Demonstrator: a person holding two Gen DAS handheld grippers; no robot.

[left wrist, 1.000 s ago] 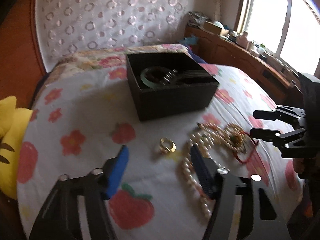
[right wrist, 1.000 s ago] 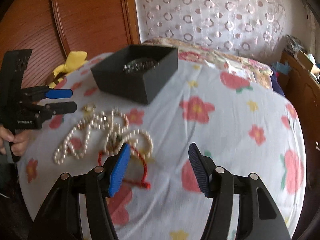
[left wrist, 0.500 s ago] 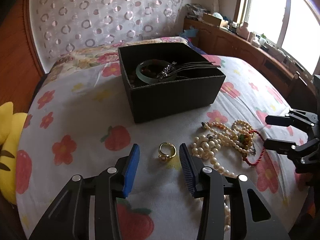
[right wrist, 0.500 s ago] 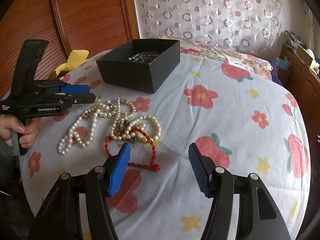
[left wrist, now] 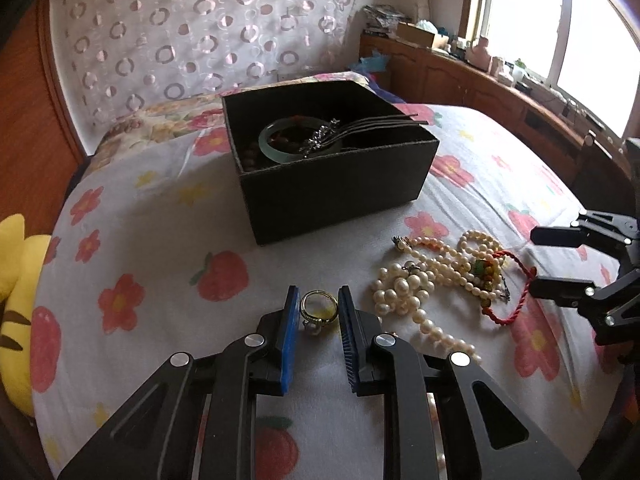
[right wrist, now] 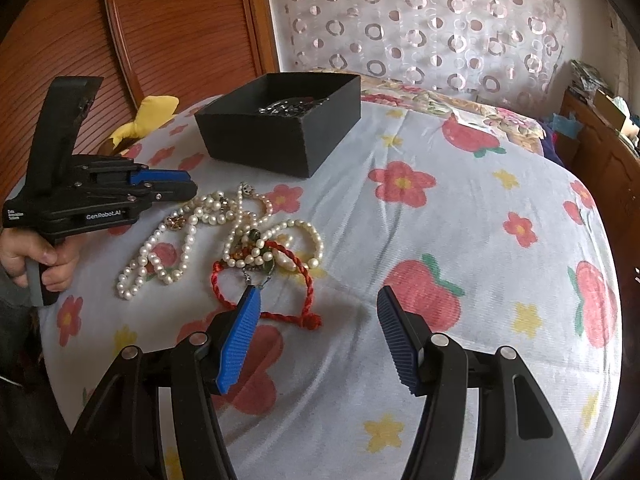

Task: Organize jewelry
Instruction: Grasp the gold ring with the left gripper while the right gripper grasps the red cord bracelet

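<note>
A gold ring [left wrist: 318, 311] lies on the flowered bedsheet between the blue pads of my left gripper [left wrist: 318, 308], which has closed on it. A black box [left wrist: 332, 184] behind it holds a green bangle [left wrist: 280, 148] and hair sticks. A tangle of pearl necklaces [left wrist: 432, 280] and a red cord bracelet [left wrist: 516, 280] lies to the right. In the right wrist view my right gripper [right wrist: 318, 312] is open and empty, just in front of the red cord [right wrist: 304, 280] and pearls [right wrist: 192, 236]. The left gripper [right wrist: 176, 184] shows there at the left.
A yellow plush toy [left wrist: 16, 304] sits at the bed's left edge. A wooden headboard [right wrist: 168, 32] and patterned curtain [left wrist: 200, 36] stand behind the bed. A wooden cabinet [left wrist: 480, 80] runs under the window at the right.
My left gripper moved forward to the gold ring and its pads closed in around it. My right gripper stayed open near the red cord.
</note>
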